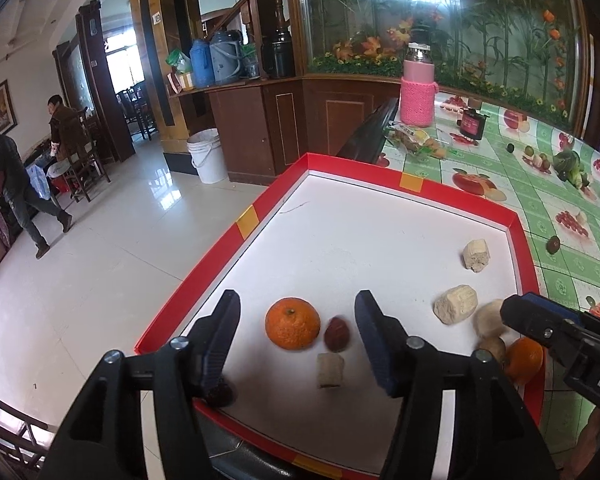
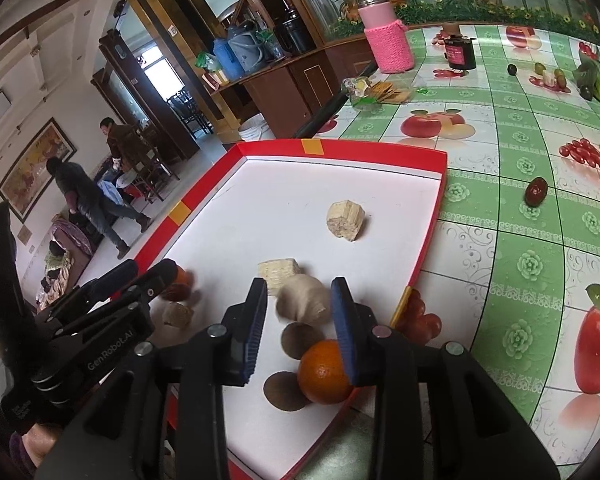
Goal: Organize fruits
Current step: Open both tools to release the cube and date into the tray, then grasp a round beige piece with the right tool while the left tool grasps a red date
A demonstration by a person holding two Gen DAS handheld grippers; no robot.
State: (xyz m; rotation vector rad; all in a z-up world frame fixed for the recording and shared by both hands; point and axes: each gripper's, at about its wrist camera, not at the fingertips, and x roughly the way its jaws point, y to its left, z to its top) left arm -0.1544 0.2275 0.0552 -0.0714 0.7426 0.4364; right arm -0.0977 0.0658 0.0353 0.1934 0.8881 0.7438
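- The left gripper (image 1: 296, 340) hovers low over the near end of a red-rimmed tray (image 1: 220, 256) with a white floor; its two blue-padded jaws stand wide apart and hold nothing.
- Between those jaws, on the tray floor, lie an orange tangerine (image 1: 292, 329) and a dark red date (image 1: 336, 333), just beside each other. A small pale cut chunk (image 1: 330, 370) lies nearer the camera.
- The right gripper (image 2: 300, 328) is also spread apart and empty, poised over the tray's near right corner.
- Between its jaws sit a beige lumpy piece (image 2: 304, 304) and a brown round fruit (image 2: 302, 340). A second tangerine (image 2: 324, 372) lies against the right pad, beside another brown round fruit (image 2: 284, 392).
- Two pale blocky chunks rest further in: one (image 2: 279, 272) next to the beige piece, one (image 2: 346, 220) toward the tray's middle.
- The tray sits on a table with a green fruit-print cloth (image 2: 520, 220). One red date (image 2: 536, 192) lies loose on the cloth, well apart from the tray.
- At the far end stand a bottle in a pink knitted sleeve (image 2: 386, 28) and a small dark jar (image 2: 460, 52).
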